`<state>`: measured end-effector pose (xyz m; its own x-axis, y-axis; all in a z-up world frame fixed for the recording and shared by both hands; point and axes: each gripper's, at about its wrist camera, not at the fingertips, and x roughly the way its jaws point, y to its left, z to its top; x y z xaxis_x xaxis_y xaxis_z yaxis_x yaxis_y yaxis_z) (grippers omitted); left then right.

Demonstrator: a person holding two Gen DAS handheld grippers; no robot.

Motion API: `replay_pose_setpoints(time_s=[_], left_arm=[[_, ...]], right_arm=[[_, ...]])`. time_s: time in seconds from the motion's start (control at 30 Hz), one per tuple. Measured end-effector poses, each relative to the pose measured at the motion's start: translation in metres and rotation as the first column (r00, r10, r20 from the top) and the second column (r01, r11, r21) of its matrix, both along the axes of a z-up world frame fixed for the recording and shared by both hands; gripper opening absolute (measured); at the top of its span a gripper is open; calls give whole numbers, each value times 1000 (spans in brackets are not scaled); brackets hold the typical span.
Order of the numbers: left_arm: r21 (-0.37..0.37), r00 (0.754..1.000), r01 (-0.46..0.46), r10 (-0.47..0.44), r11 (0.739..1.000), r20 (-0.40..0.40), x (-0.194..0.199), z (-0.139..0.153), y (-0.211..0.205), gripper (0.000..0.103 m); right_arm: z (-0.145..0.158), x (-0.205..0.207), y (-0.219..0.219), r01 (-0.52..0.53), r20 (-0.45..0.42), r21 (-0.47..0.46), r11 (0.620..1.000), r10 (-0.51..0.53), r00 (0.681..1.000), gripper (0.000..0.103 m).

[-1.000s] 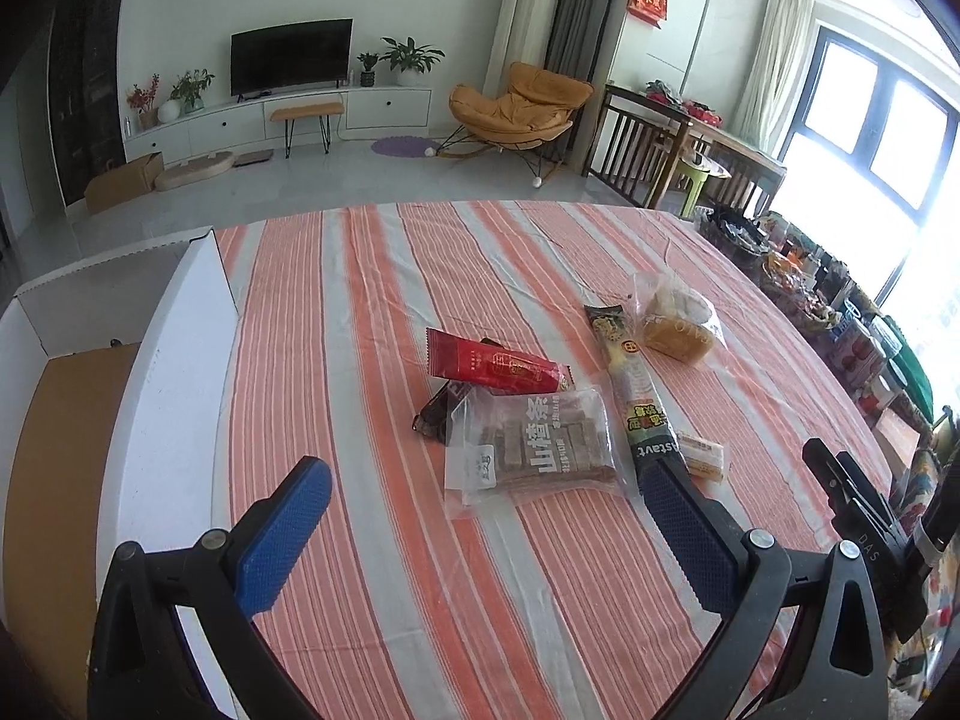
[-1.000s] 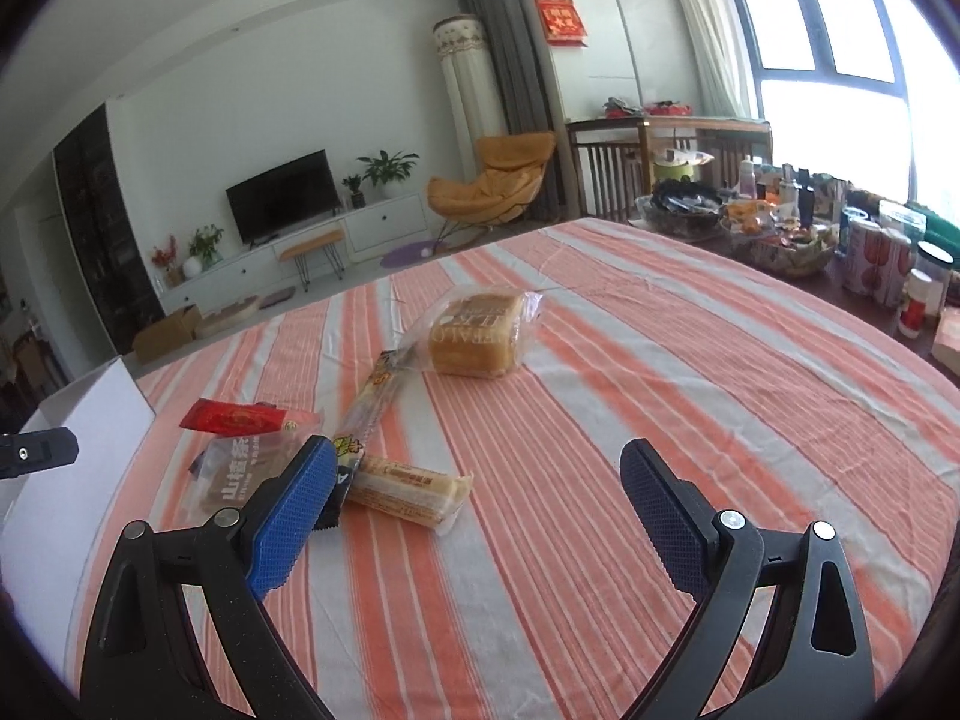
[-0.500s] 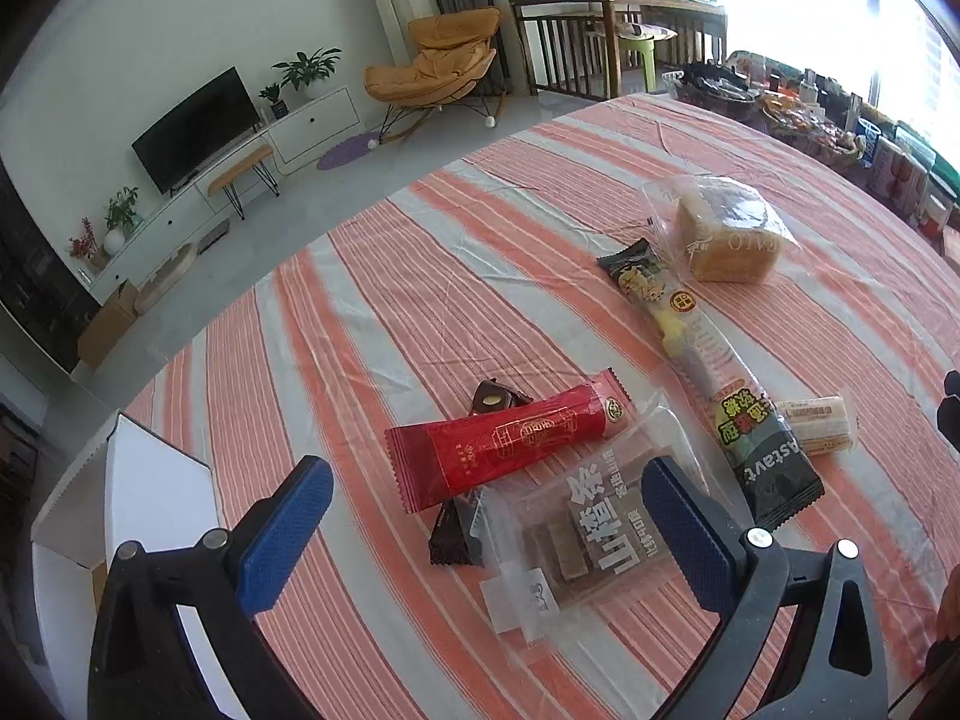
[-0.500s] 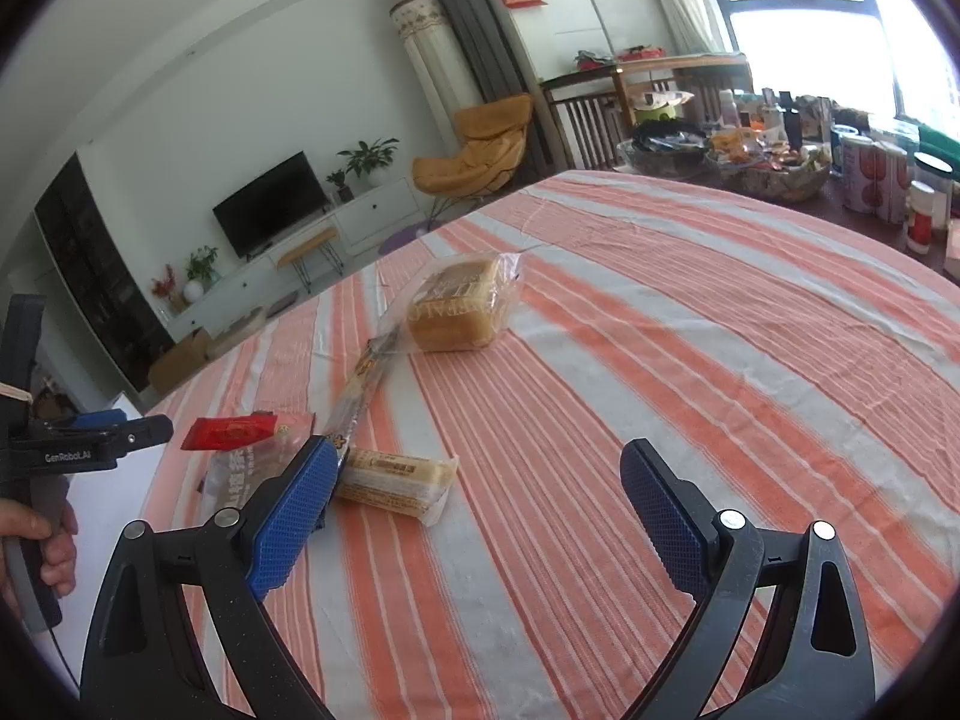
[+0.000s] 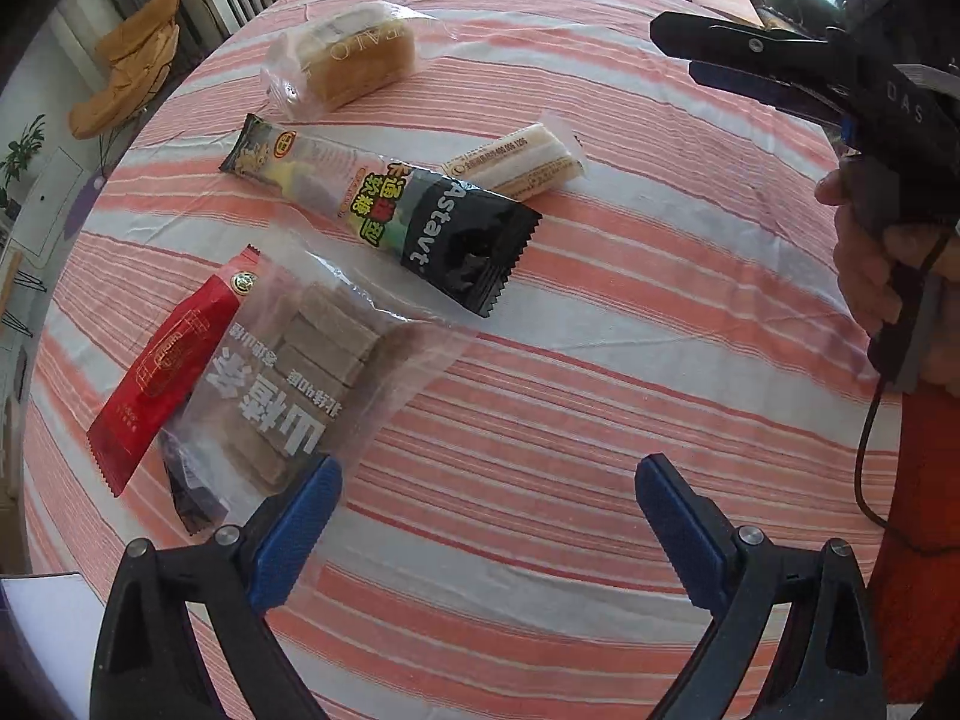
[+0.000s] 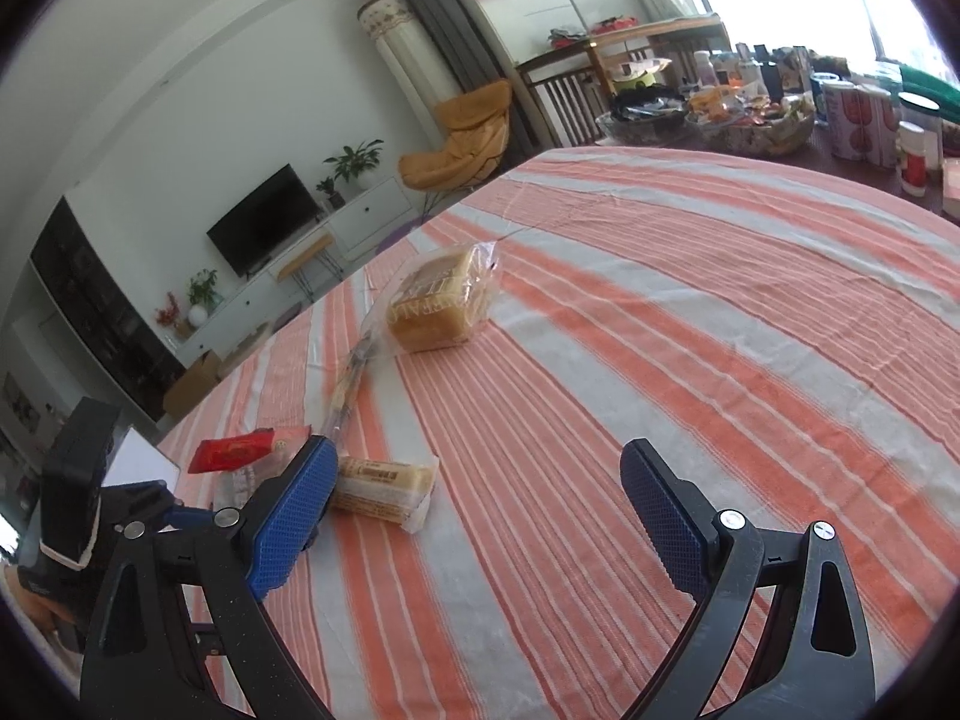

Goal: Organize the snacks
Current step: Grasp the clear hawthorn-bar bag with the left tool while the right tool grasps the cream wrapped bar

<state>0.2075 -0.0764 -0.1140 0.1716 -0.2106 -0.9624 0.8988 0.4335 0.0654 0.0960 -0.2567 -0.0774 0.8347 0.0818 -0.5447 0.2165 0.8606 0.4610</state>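
Left wrist view looks down on the striped tablecloth, with the left gripper spread wide and holding nothing. Nearest it, the clear bag of brown bars lies just ahead of the gripper's left finger, whose blue pad overlaps the bag's near corner in the picture; whether they touch cannot be told. That bag lies partly over a red packet and a small dark wrapper. Beyond the bag comes the long black-ended snack pack, then the pale wrapped bar touching its far side. Farthest from the bag sits the bagged bread loaf. To the bag's right, a hand holds the right gripper, its fingers apart and empty above the cloth.
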Motion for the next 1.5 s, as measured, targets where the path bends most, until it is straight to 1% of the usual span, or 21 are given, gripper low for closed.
replay_pose_setpoints(time_s=[0.13,0.3,0.33,0.4,0.47,0.63,0.7,0.77,0.83,0.97,1.0,1.07,1.1,1.13,1.2,1.23,1.3,1.33,1.37,1.43,1.5], left_arm=[[-34,988,-67,71,997,137,20,13,-8,99],[61,978,-78,65,995,196,57,-15,-28,99],[51,980,-85,74,995,184,65,-17,-29,99],[27,987,-119,115,993,114,79,-18,-27,99],[30,993,-120,121,992,-15,86,-26,-21,98],[27,988,-51,55,998,-143,54,-29,-1,96],[17,985,-59,61,998,-159,42,-30,6,90],[21,989,-106,108,994,-105,30,-31,9,87],[-5,981,-184,183,983,-61,21,-31,12,81],[-92,940,-341,341,936,-11,2,-28,24,62],[-104,930,-365,367,925,3,-3,-28,27,56],[-137,905,-424,425,895,-26,-15,-25,39,52],[-154,890,-455,451,877,-64,-25,-19,43,51],[-170,876,-482,471,860,-103,-32,-17,51,51],[-174,860,-510,495,842,-126,-51,-12,64,51],[-165,859,-513,502,843,-104,-61,-11,69,52],[-160,856,-516,515,842,-46,-72,-12,75,57],[-169,850,-523,526,836,-30,-75,-11,76,60],[-176,843,-533,536,828,-33,-73,-11,80,62],[-175,832,-551,554,816,-39,-73,-12,79,71],[-144,843,-533,538,834,-11,-75,-16,68,76]], right_arm=[[-4,4,3,-15,-21,21,1000,15,1000,97],[1,-3,7,-14,-8,-18,1000,14,1000,97],[2,-3,5,-11,-4,-17,1000,11,1000,97],[0,-3,3,-7,-6,-3,1000,7,1000,97],[-3,1,0,-8,-17,17,1000,8,1000,97],[-8,3,-8,2,-25,63,998,-1,1000,97],[-9,2,-9,8,-22,81,997,-7,1000,97],[-10,2,-10,10,-26,91,996,-8,1000,97],[-10,0,-12,20,-27,97,995,-17,999,97],[-6,-8,-25,87,-19,94,992,-86,996,97],[-4,-3,-26,67,-30,78,995,-65,997,98],[3,17,-21,-82,-68,-16,996,81,994,98],[7,28,-14,-189,-104,-84,978,180,978,98],[8,41,-6,-320,-165,-152,935,295,941,98],[7,60,16,-554,-317,-250,794,473,822,95],[5,65,28,-643,-382,-296,707,529,758,95],[3,73,47,-739,-461,-355,573,580,672,95],[1,80,55,-767,-487,-353,536,594,640,95],[-3,90,62,-787,-507,-340,514,605,614,95],[-9,109,74,-795,-516,-327,512,608,604,95],[-15,127,86,-805,-524,-278,524,620,585,94]])
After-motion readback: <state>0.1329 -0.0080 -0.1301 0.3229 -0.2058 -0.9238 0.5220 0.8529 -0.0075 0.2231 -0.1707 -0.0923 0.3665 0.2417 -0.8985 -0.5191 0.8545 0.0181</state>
